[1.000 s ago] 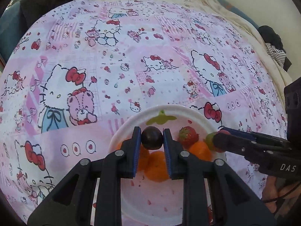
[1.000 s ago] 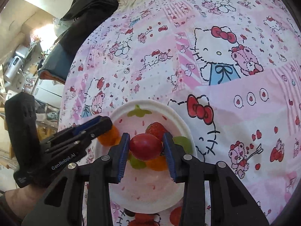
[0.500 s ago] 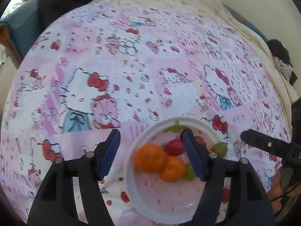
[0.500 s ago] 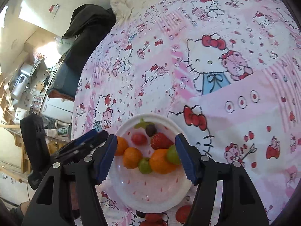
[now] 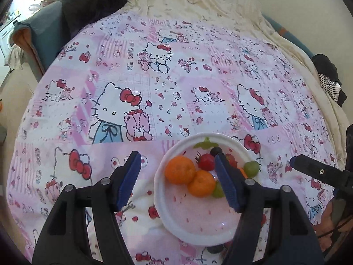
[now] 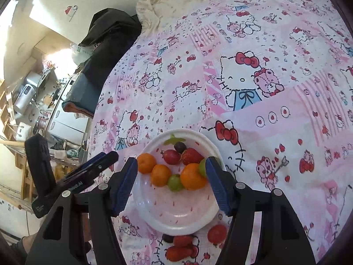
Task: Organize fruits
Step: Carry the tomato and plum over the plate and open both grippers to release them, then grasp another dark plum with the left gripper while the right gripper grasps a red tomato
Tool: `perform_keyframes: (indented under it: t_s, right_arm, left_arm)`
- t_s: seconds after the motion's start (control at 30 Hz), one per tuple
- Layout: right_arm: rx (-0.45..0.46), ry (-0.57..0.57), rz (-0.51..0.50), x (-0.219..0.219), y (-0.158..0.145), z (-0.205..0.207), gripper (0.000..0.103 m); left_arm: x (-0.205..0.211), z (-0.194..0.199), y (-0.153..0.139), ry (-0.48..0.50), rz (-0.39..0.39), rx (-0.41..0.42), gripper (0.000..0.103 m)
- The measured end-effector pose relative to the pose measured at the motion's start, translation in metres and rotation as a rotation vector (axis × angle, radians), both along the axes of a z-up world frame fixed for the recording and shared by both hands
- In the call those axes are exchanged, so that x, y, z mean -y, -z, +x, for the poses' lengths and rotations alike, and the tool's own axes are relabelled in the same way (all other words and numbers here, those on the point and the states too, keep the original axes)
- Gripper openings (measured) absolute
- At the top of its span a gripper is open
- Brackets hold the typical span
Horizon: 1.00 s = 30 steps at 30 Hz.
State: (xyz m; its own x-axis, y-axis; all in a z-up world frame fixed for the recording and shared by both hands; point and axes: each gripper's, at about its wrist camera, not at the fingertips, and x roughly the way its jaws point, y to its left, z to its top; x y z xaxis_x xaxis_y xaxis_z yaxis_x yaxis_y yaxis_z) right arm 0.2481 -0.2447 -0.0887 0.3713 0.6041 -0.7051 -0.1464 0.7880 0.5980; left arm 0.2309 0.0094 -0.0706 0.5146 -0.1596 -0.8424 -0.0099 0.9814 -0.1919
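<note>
A white plate rests on the pink cartoon-print cloth and holds several fruits: oranges, a red grape tomato, a strawberry, green grapes and a dark grape. My left gripper hangs open above the plate's left side, nothing between its fingers. My right gripper is open too, straddling the plate from above, empty. Each gripper shows in the other's view: the right gripper and the left gripper.
Loose fruits lie on the cloth just in front of the plate: red tomatoes, strawberries and a dark grape. Dark clothing and a cream sheet lie at the bed's far edge. A cluttered room sits off to the left.
Both grippers opened and let go of their fruit, the left a dark grape, the right a red tomato, which now lie on the plate. Both grippers then rose away from the plate.
</note>
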Motion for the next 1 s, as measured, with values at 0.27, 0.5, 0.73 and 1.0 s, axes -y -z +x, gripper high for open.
perform_keyframes:
  t_s: [0.27,0.5,0.73,1.0]
  right_arm:
    - [0.017,-0.013,-0.048,0.004,-0.01,-0.03,0.067]
    - [-0.002,0.026,-0.029,0.014,-0.012,-0.057,0.067]
    - [-0.035,0.056,-0.008,0.024,-0.007,-0.083,0.067]
    - [-0.065,0.083,-0.031,0.041,0.003,-0.097,0.067]
  left_arm:
    - [0.003,-0.04,-0.005,0.02,0.009,-0.01,0.066]
    - [0.008,-0.076,0.01,0.022,-0.011,-0.085,0.065]
    - [0.026,-0.1,0.047,0.057,-0.045,-0.218,0.042]
    - [0.061,-0.104,0.079,0.148,0.004,-0.266,0.033]
